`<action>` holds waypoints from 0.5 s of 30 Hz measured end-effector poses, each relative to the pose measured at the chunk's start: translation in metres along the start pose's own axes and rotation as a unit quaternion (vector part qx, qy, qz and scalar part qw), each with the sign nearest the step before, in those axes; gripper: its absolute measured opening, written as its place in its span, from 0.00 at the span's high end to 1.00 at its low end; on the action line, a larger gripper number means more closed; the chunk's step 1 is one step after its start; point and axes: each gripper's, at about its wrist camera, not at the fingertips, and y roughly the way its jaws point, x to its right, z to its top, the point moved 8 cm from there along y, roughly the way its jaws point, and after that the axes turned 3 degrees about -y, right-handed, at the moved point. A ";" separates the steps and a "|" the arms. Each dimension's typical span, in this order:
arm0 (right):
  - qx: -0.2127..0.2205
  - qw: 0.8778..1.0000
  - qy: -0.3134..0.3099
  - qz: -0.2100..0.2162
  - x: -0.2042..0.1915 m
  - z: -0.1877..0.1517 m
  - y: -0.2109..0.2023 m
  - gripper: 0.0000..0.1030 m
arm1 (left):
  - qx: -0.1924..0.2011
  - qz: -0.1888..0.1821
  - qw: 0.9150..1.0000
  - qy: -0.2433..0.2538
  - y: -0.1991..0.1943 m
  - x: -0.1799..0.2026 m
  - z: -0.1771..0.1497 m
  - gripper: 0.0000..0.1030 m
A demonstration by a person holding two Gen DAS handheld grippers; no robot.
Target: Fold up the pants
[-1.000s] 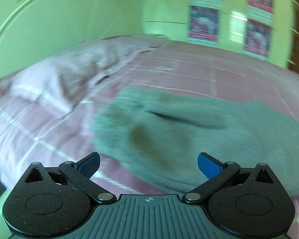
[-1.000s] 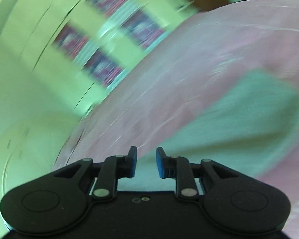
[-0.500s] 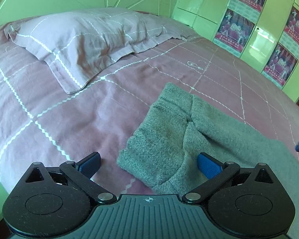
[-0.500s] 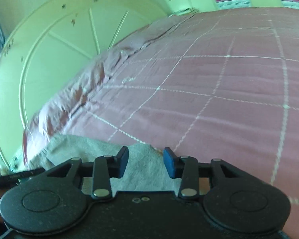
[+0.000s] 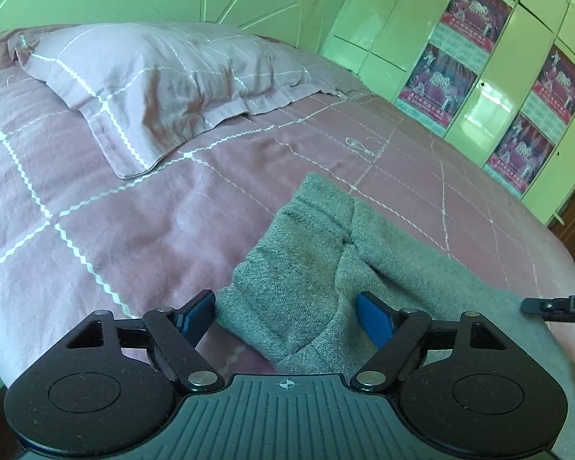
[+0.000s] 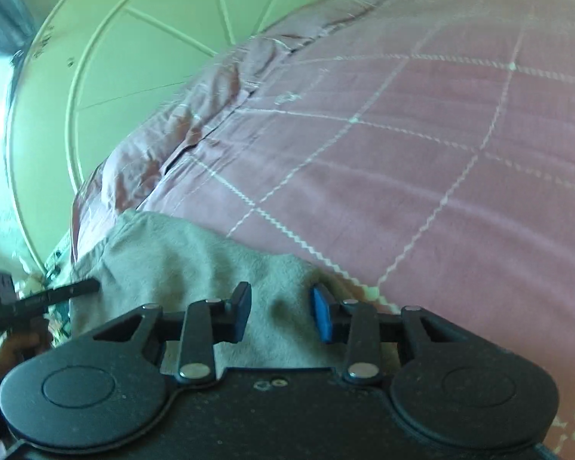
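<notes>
Grey fleece pants [image 5: 306, 268] lie on the pink checked bed [image 5: 96, 191], with the near end doubled into a thick fold. My left gripper [image 5: 285, 316] is open and low over that folded end, its blue fingers to either side of the fabric. In the right wrist view the pants [image 6: 180, 253] lie at the bed's near edge. My right gripper [image 6: 281, 312] is open over the grey fabric and holds nothing. The right gripper also shows at the right edge of the left wrist view [image 5: 556, 304], and the left gripper at the left edge of the right wrist view [image 6: 50, 295].
A pink pillow [image 5: 165, 80] lies at the head of the bed by the round green headboard [image 6: 134, 57]. Green wardrobe doors with posters [image 5: 471, 38] stand beyond the far side. The pink bedspread [image 6: 421, 153] stretches ahead of my right gripper.
Both grippers have swung round and settled low over the pants. The right jaws have opened wider. The left jaws stay open.
</notes>
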 end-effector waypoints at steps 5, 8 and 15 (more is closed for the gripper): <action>0.036 0.998 -0.006 -0.047 -0.005 0.010 -0.001 0.99 | 0.025 -0.014 1.000 0.000 -0.011 -0.004 0.003 0.53; 0.080 0.995 -0.010 -0.061 -0.007 0.023 -0.016 1.00 | 0.048 -0.008 0.998 0.040 -0.019 0.003 0.011 0.55; 0.092 0.989 0.052 -0.108 0.020 -0.002 -0.020 0.86 | 0.006 -0.025 0.999 -0.037 -0.010 -0.026 0.003 0.25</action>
